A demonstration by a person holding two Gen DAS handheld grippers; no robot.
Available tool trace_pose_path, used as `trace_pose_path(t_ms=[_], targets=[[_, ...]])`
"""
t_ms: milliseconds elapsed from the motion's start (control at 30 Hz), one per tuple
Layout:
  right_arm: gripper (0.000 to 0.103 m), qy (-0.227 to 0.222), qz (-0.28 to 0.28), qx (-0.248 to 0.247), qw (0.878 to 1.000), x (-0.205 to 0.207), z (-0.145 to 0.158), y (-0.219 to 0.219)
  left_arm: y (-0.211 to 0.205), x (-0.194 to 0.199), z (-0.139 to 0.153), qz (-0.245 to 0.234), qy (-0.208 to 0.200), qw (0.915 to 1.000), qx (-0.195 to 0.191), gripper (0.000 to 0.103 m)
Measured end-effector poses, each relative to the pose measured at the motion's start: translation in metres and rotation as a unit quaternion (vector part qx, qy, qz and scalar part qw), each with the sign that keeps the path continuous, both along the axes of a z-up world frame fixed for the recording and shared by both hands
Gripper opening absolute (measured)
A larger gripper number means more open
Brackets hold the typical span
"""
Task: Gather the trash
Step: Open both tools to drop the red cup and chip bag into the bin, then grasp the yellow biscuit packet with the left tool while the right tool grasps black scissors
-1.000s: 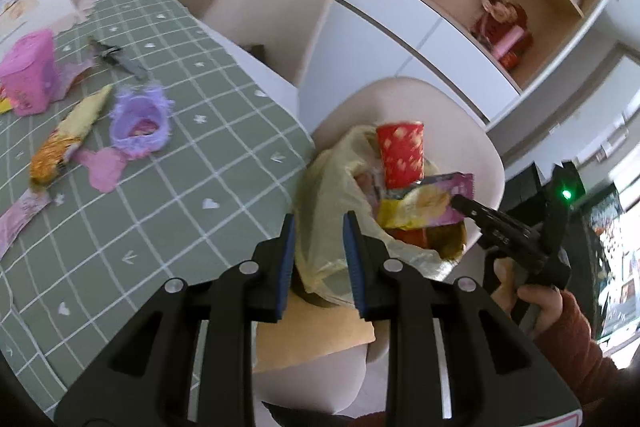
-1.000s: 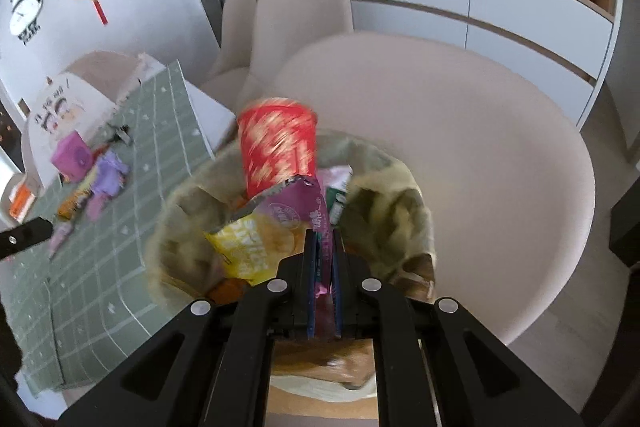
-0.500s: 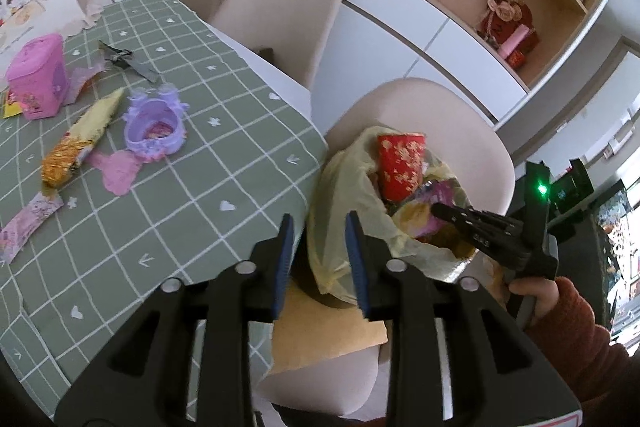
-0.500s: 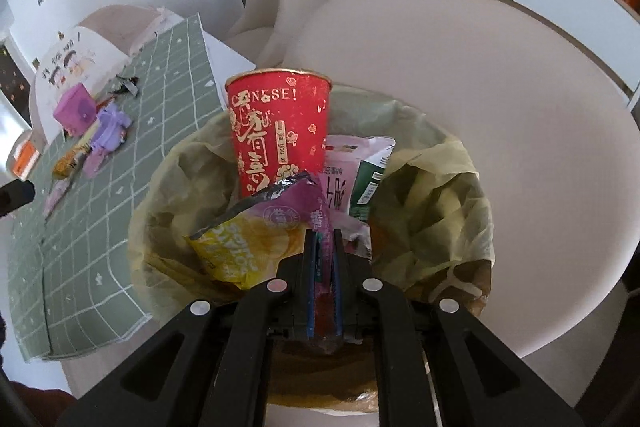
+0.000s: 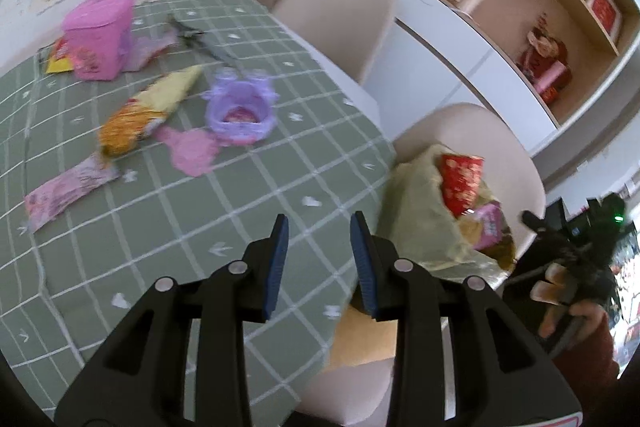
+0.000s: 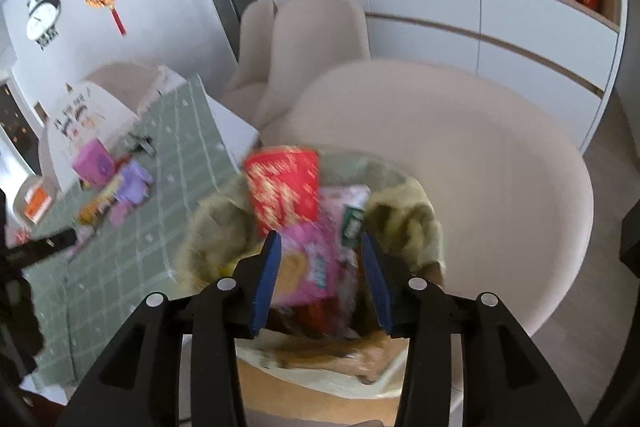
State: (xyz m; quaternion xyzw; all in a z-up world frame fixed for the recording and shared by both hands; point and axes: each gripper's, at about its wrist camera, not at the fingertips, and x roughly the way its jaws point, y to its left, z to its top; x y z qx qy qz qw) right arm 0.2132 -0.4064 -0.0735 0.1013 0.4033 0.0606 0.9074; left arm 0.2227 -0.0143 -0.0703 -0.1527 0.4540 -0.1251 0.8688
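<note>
Here the right gripper (image 6: 318, 277) hangs over the yellow-green plastic trash bag (image 6: 404, 215) on the beige chair; its jaws have just been opening and now stand spread, with the pink and yellow snack wrapper (image 6: 308, 267) lying loose below them among the other rubbish, no pad pressing on it. The red paper cup with gold print (image 6: 284, 191) stands just behind it in the bag.

The left gripper (image 5: 318, 267) is over the near edge of the green checked tablecloth (image 5: 240, 203), jaws parted and nothing between them. Beyond it lies what is left to collect. Nearest is the flat pink foil wrapper (image 5: 70, 189): light, limp and thin, best pinched at a raised edge or end. Next, the pink peeled lid film (image 5: 188, 151), flimsier, touching the lilac frilled plastic cup (image 5: 240, 107); that cup looks stiff enough to take by its rim wall, and I judge it might spill if tipped. The orange and yellow crumpled snack bag (image 5: 144, 113) is soft and slippery, so grip mid-body where it bunches. Farthest, the pink box-shaped carton (image 5: 100, 35) seems light but wide; the blur hides whether it is open.
</note>
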Motion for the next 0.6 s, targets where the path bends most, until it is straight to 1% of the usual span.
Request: trace_pose_path(t_ms=[67, 167, 267, 300, 467, 600], targets=[[0.040, -0.013, 0.009, 0.009, 1.000, 0.000, 0.010, 0.010, 0.017, -0.003, -0.002, 0.022, -0.008, 0.9997, 0.007, 0.031], [0.040, -0.027, 0.030, 0.014, 0.999, 0.006, 0.021, 0.041, 0.046, -0.008, -0.003, 0.050, -0.020, 0.9984, 0.017, 0.031], [0.041, -0.041, 0.072, 0.023, 0.996, 0.011, 0.027, 0.081, 0.076, -0.011, -0.005, 0.069, -0.028, 0.9968, 0.029, 0.031], [0.044, -0.040, 0.088, 0.025, 0.995, 0.014, 0.028, 0.097, 0.090, -0.012, -0.007, 0.076, -0.029, 0.9961, 0.033, 0.031], [0.044, -0.015, 0.143, 0.022, 0.989, 0.027, 0.020, 0.161, 0.141, -0.014, -0.017, 0.091, -0.026, 0.9944, 0.049, 0.032], [0.044, -0.003, 0.154, 0.029, 0.988, 0.039, 0.012, 0.195, 0.178, -0.005, -0.015, 0.089, -0.035, 0.9943, 0.047, 0.034]])
